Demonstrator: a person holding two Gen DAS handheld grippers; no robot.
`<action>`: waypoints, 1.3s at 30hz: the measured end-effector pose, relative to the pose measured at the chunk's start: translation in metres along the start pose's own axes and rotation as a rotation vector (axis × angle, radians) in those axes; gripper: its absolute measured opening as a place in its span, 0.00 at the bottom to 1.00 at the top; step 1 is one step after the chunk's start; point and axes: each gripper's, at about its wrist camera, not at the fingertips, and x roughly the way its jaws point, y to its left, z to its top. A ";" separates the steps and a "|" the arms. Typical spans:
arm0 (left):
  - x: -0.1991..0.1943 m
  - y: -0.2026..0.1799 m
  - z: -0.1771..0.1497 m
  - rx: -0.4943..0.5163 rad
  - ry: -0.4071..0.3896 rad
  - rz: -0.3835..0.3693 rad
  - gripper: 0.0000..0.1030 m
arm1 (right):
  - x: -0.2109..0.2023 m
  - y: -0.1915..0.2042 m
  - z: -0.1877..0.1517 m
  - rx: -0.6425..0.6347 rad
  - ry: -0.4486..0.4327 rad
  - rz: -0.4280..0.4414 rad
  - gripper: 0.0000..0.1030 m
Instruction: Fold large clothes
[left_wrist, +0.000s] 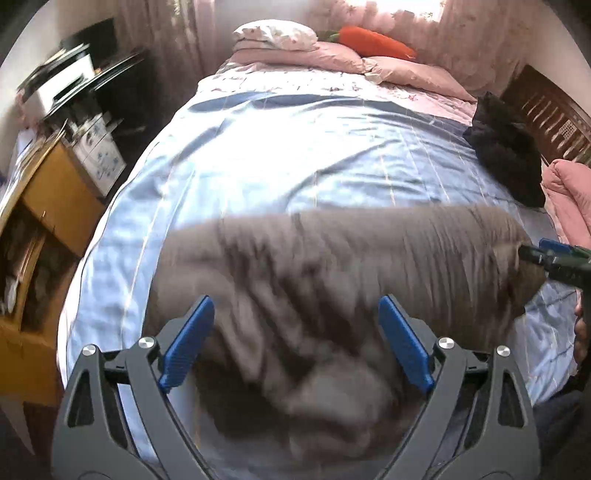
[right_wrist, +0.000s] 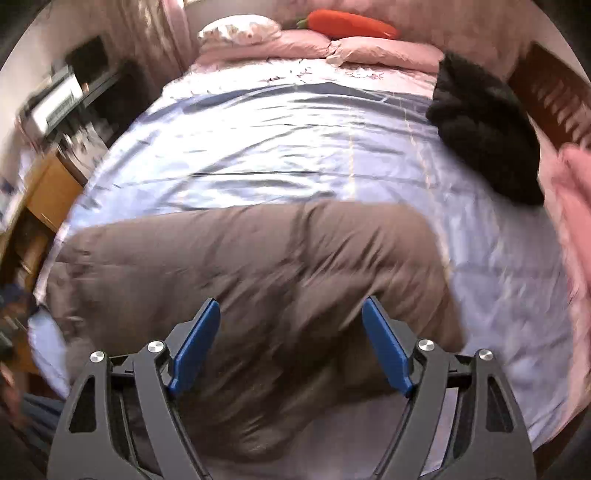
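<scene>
A large grey-brown garment (left_wrist: 332, 266) lies crumpled across the near part of a bed covered with a light blue sheet (left_wrist: 277, 155). My left gripper (left_wrist: 295, 314) hangs above the garment with its blue pads wide apart and nothing between them. In the right wrist view the same garment (right_wrist: 258, 258) fills the foreground, and my right gripper (right_wrist: 291, 317) is open above it, holding nothing. The right gripper (left_wrist: 535, 254) also shows at the right edge of the left wrist view, by the garment's right end. Both views are blurred by motion.
A black garment (left_wrist: 506, 151) lies at the bed's right side. Pink pillows (left_wrist: 332, 55) and an orange carrot-shaped cushion (left_wrist: 376, 42) sit at the head. A wooden cabinet (left_wrist: 48, 199) and a dark desk (left_wrist: 92, 85) stand left of the bed. A pink quilt (left_wrist: 572, 199) is at the right.
</scene>
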 end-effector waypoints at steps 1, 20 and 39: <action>0.006 0.009 0.006 -0.008 0.000 -0.011 0.89 | 0.014 -0.010 0.002 0.032 0.010 0.026 0.78; 0.059 0.051 -0.001 -0.154 0.098 0.107 0.87 | 0.041 -0.006 -0.003 0.154 0.000 0.078 0.77; 0.061 -0.039 -0.050 0.033 0.102 0.023 0.90 | 0.044 0.052 -0.033 0.055 -0.012 0.145 0.84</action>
